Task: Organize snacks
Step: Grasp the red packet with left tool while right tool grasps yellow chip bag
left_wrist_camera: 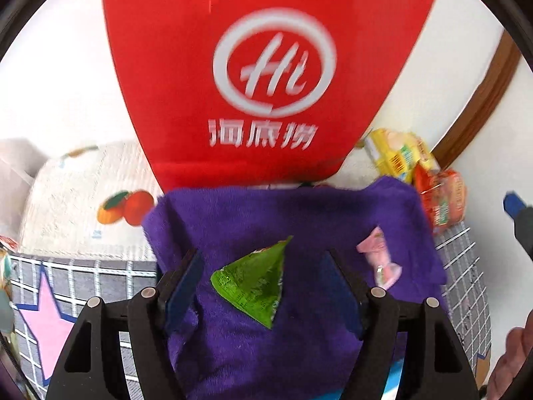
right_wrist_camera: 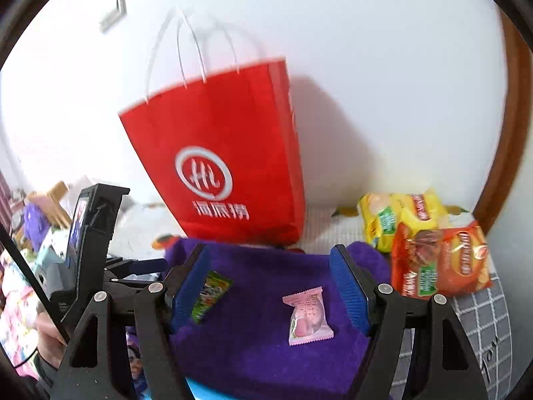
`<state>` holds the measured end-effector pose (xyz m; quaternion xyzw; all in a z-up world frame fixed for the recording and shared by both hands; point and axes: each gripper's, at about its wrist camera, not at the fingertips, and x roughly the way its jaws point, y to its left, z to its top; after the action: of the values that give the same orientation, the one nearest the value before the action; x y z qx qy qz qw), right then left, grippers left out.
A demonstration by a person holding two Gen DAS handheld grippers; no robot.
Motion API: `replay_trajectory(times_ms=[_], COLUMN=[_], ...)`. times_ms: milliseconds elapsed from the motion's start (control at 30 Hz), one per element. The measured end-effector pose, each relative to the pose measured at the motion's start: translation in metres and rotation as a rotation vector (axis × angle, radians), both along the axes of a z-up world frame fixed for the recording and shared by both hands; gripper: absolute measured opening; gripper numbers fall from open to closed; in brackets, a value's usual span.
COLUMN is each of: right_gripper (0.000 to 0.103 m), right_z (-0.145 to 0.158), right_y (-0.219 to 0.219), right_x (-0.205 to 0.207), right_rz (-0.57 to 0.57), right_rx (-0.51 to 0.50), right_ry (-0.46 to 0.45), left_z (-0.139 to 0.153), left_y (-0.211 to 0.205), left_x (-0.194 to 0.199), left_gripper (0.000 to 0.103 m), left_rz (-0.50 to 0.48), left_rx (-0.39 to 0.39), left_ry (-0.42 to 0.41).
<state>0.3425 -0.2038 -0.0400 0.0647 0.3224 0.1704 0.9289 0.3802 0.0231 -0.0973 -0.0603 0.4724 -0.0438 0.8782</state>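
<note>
Snacks are spread out on a purple towel (left_wrist_camera: 299, 220) that sits on a bed-like surface with a grid-pattern blanket (left_wrist_camera: 83, 276) and a fruit-print cover (left_wrist_camera: 83, 180).

Left tool (left_wrist_camera: 263, 278) is wide open and holding nothing. A green triangular packet (left_wrist_camera: 256, 280) lies flat on the towel right between its fingers, not touching either one as far as I can tell.

Right tool (right_wrist_camera: 271, 286) is wide open too, also holding nothing. A pink candy (right_wrist_camera: 308, 316) lies on the towel between its fingers, a bit closer to the right one but clear of it. From this view the green packet shows up at the left finger, partly hidden behind it.

Behind the towel stands a red bag (right_wrist_camera: 226, 153) with white handles and a white logo, tilted a bit, against a white wall (right_wrist_camera: 383, 66). To the right of the towel are two bigger packs touching each other: yellow pack (right_wrist_camera: 399, 216) at the back, orange pack (right_wrist_camera: 439, 260) in front.

Both views are a little blurry.
</note>
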Motion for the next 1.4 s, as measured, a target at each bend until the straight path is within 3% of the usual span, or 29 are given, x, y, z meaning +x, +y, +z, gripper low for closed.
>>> replay_trajectory(times_ms=[233,500,667,867,1000,1067,1233,1400], right_gripper=[0.073,0.073,0.073,0.073,0.073,0.072,0.046,0.044], right_z=[0.001,-0.056,-0.096,-0.141,-0.156,-0.162,-0.171,-0.155], right_y=[-0.042,-0.086,-0.085,-0.083,-0.079,-0.074,-0.065,-0.060], right_x=[-0.063,-0.140,-0.168,-0.168,-0.163,-0.157,-0.146,-0.167], right_rz=[-0.167,-0.265,-0.294,-0.318,-0.329,-0.340,-0.321,-0.319], right_rx=[-0.108,-0.056,-0.110,-0.127,-0.067,-0.085,-0.114,-0.196], right_ry=[0.057,0.178,0.232,0.294,0.305,0.307,0.306,0.272], left_z=[0.031,0.035,0.028,0.015,0.002,-0.003,-0.016,-0.037], left_y=[-0.004,0.007,0.024,0.060,0.085,0.097,0.119,0.134], left_x=[-0.040,-0.103,-0.146,-0.183,-0.202,-0.207,-0.215,-0.211], left_gripper=[0.071,0.071,0.071,0.071,0.070,0.070,0.070,0.070], left_rz=[-0.025,-0.055,-0.046,0.010,0.055,0.080,0.129,0.155], left_rx=[0.012,-0.021,-0.006,0.006,0.000,-0.003,-0.008,0.005], left_ry=[-0.059,-0.073,-0.078,-0.072,-0.067,-0.056,-0.042,0.001])
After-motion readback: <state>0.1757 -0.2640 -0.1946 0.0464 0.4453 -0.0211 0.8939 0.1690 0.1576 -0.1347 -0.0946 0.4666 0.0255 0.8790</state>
